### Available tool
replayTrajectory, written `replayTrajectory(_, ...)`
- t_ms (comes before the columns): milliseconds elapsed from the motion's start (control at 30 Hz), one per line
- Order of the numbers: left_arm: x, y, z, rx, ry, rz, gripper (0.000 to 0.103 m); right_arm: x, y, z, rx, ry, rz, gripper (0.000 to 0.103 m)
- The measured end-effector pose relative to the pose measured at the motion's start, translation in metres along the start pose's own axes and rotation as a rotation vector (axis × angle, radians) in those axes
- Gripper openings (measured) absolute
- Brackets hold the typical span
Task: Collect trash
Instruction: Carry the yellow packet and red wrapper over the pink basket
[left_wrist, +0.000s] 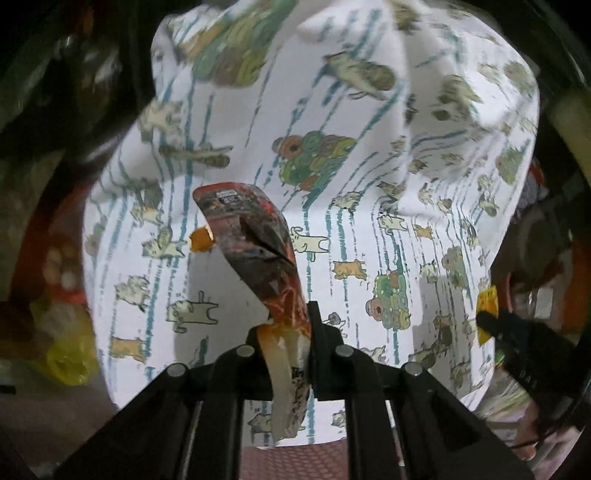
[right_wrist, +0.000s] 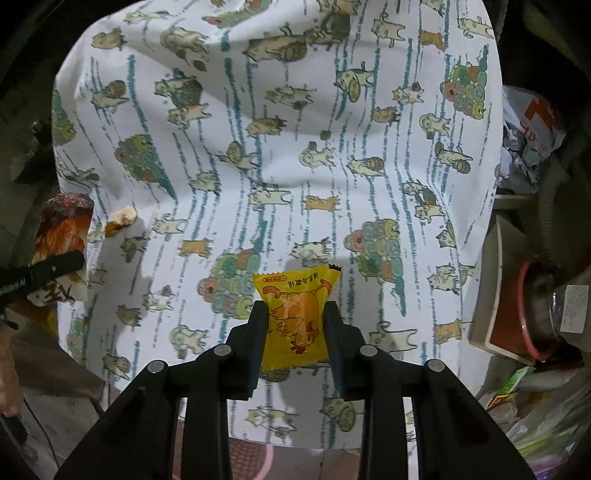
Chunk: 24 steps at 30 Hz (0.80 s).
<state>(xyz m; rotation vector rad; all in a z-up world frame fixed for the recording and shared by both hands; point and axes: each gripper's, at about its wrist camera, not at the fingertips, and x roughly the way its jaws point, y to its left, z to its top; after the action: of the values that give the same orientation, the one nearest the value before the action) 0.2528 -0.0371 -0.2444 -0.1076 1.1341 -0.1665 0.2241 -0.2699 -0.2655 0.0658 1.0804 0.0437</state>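
My left gripper (left_wrist: 291, 325) pinches a red snack wrapper (left_wrist: 255, 243) above the cat-print cloth (left_wrist: 369, 166), my right gripper (right_wrist: 295, 321) clamps a yellow candy packet (right_wrist: 295, 314) over the same cloth, and I see a red-rimmed bowl (right_wrist: 517, 332) (contents unclear) beside it.

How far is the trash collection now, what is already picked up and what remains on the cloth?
Both grippers are loaded: the left gripper is shut on a red snack wrapper, and the right gripper pinches a yellow candy packet. Neither is dropped anywhere yet. Left on the patterned cloth: a small orange-brown scrap.
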Motion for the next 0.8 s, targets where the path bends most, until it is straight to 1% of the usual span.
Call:
replayTrajectory(33,-0.007,0.003,-0.002,0.021,-0.013,0.019,0.011,-0.002,0.0,-0.001,0.007,-0.014,-0.003,0.033)
replayTrajectory(100,-0.011,-0.003,-0.005,0.057,-0.045,0.064,0.011,-0.005,0.0,-0.002,0.021,-0.026,0.001,0.033)
replayTrajectory(200,-0.018,-0.007,-0.008,0.074,-0.063,0.068,0.011,-0.011,0.0,-0.002,0.039,-0.042,0.023,0.033)
replayTrajectory(333,-0.027,-0.017,-0.015,0.099,-0.093,0.072,0.011,-0.02,0.005,-0.003,0.025,-0.071,0.022,0.033)
replayTrajectory(400,-0.044,-0.02,-0.019,0.112,-0.128,0.07,0.011,-0.026,0.01,-0.006,0.008,-0.08,0.03,0.033)
replayTrajectory(467,-0.057,-0.024,-0.022,0.112,-0.163,0.086,0.011,-0.036,0.016,-0.008,-0.008,-0.098,0.03,0.033)
replayTrajectory(533,-0.073,-0.027,-0.024,0.107,-0.186,0.08,0.011,-0.052,0.021,-0.009,-0.016,-0.131,0.03,0.033)
replayTrajectory(633,-0.101,-0.029,-0.03,0.1,-0.225,0.061,0.011,-0.084,0.028,-0.008,-0.002,-0.19,0.053,0.033)
replayTrajectory(700,-0.122,-0.03,-0.037,0.096,-0.256,0.052,0.011,-0.109,0.036,-0.011,0.0,-0.234,0.075,0.033)
replayTrajectory(800,-0.141,-0.03,-0.049,0.098,-0.282,0.055,0.011,-0.14,0.052,-0.023,-0.029,-0.286,0.095,0.033)
